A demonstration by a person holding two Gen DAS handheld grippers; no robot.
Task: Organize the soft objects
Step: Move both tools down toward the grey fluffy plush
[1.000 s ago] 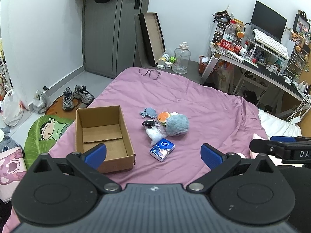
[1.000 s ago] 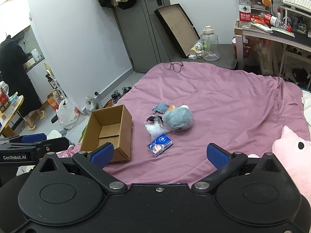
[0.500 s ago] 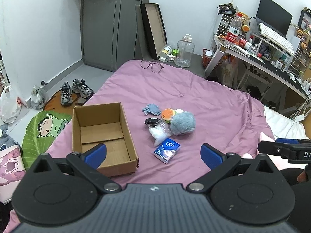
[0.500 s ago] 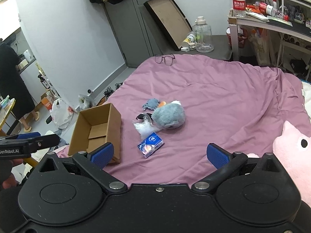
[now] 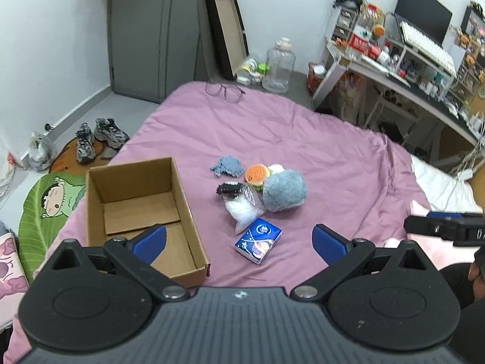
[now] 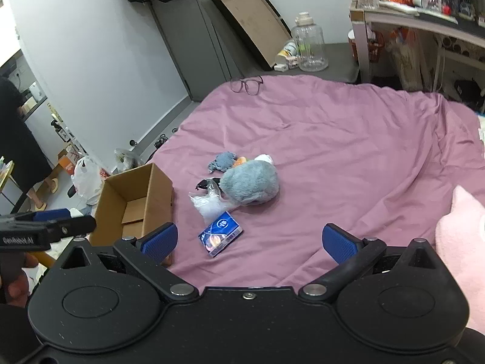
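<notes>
An open, empty cardboard box (image 5: 100, 182) (image 6: 157, 188) sits on the purple bed. To its right lies a pile: a grey-blue plush ball (image 5: 283, 191) (image 6: 251, 182), an orange burger toy (image 5: 257, 173), a small blue knitted piece (image 5: 227, 166) (image 6: 222, 161), a clear bag of white filling (image 5: 244, 209) (image 6: 209, 204), a black item (image 5: 229, 188) and a blue tissue pack (image 5: 258, 240) (image 6: 220, 233). My left gripper (image 5: 239, 241) is open and empty, above the bed near the box and pack. My right gripper (image 6: 248, 241) is open and empty, short of the pack.
Glasses (image 5: 225, 91) lie at the bed's far edge. A pink plush (image 6: 460, 242) lies at the right. A cluttered desk (image 5: 409, 72) stands at the far right. Shoes (image 5: 100, 136), bags and a mat lie on the floor at the left.
Both grippers have moved forward toward the pile, so the box and the objects appear larger and lower in view. Jaws stay open. Nothing on the bed has moved.
</notes>
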